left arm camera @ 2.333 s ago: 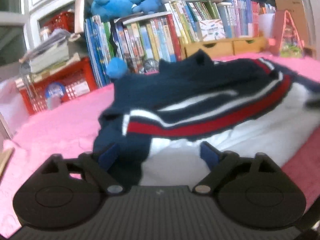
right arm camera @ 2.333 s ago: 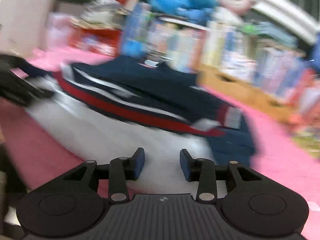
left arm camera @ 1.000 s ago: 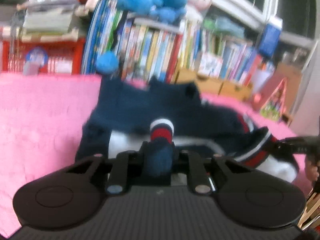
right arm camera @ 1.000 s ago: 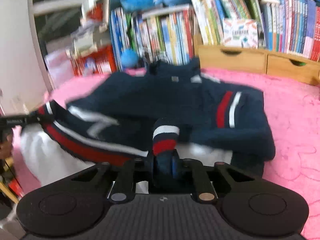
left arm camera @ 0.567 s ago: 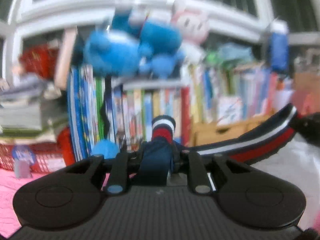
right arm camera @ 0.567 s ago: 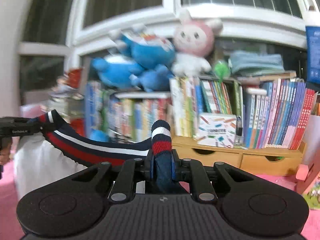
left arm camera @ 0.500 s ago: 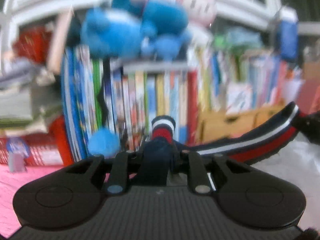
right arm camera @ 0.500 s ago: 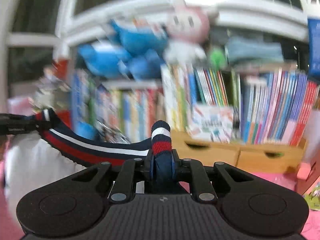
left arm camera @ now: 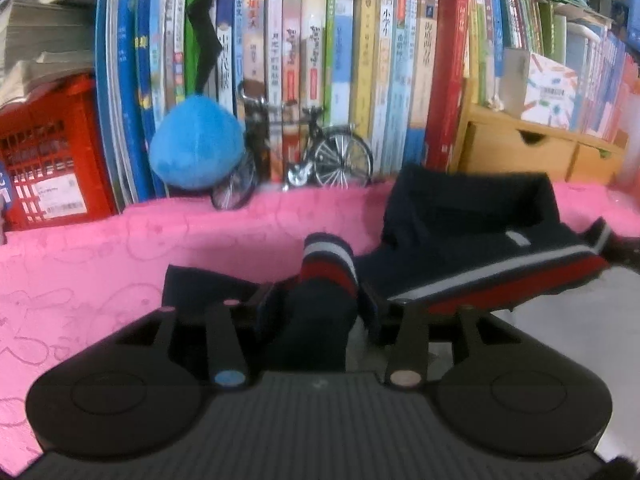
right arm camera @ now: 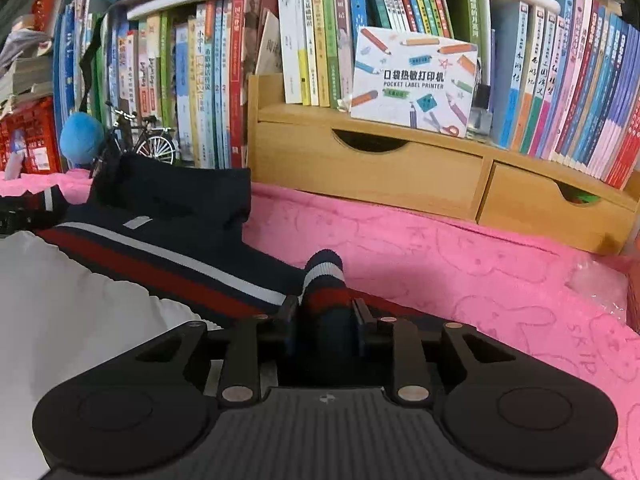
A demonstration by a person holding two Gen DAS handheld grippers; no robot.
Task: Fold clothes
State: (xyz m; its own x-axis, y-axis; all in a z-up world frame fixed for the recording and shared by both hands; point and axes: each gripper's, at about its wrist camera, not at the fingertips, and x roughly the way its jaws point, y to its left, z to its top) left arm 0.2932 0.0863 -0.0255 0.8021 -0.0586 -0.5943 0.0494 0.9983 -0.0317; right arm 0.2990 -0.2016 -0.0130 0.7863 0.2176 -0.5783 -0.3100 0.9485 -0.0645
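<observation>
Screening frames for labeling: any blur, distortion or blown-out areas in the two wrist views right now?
Left wrist: fisheye bends the books outward; the right edge smears, and the sweater's far end is soft there. Left gripper is sharp. Right wrist: mostly crisp, the printer box lettering is readable; the sweater's white part looks washed out, without texture. Right gripper is sharp.

Two low wrist views toward bookshelf (left arm camera: 320, 60)

Packed bookshelves (left arm camera: 320, 60) and wooden drawers (right arm camera: 400, 168) back a pink-covered surface (right arm camera: 460, 264).
</observation>
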